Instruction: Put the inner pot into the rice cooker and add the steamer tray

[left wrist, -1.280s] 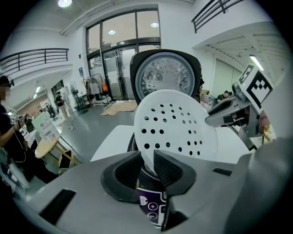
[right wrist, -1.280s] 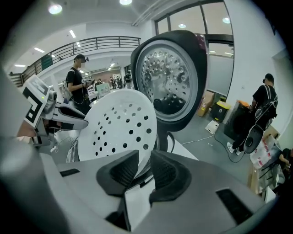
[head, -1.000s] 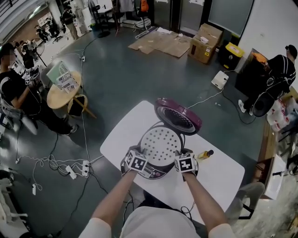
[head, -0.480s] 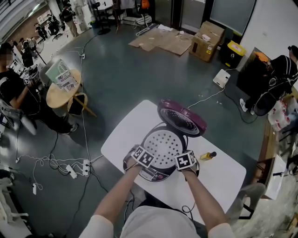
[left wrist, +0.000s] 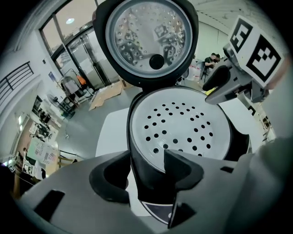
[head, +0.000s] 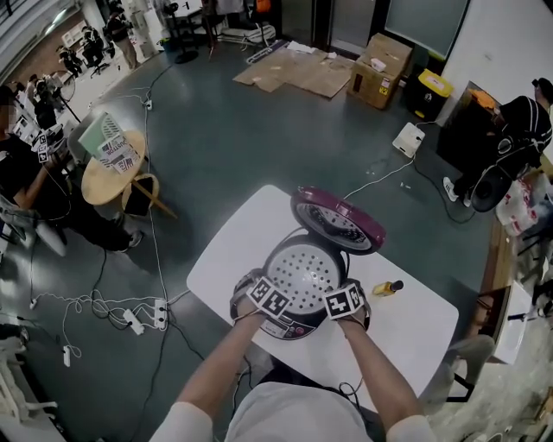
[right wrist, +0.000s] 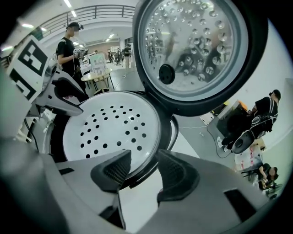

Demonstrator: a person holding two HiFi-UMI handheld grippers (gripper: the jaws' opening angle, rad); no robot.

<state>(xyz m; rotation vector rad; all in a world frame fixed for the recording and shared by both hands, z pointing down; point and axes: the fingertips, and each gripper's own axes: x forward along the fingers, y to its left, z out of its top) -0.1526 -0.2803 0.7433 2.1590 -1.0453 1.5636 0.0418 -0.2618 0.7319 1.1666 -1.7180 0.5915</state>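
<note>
Head view: even indoor light, medium bright, shadows soft. White table (head: 406, 332) is bright but not blown out; grey floor (head: 225, 129) is flat with a mild sheen. Sharp in the centre, with straight lines bowing toward the edges.

Both gripper views: heavy fisheye, black vignette in the corners. The close foreground at the bottom is soft, mid-distance is sharp. Ceiling lights (right wrist: 68, 3) show as overhead strips, with one more lamp (left wrist: 69, 20) in the left gripper view. The metal inside of the cooker lid (right wrist: 197, 45) throws specular spots and smeared reflections. Steamer tray (left wrist: 183, 128) is brightest, near clipping, its holes crisp.
</note>
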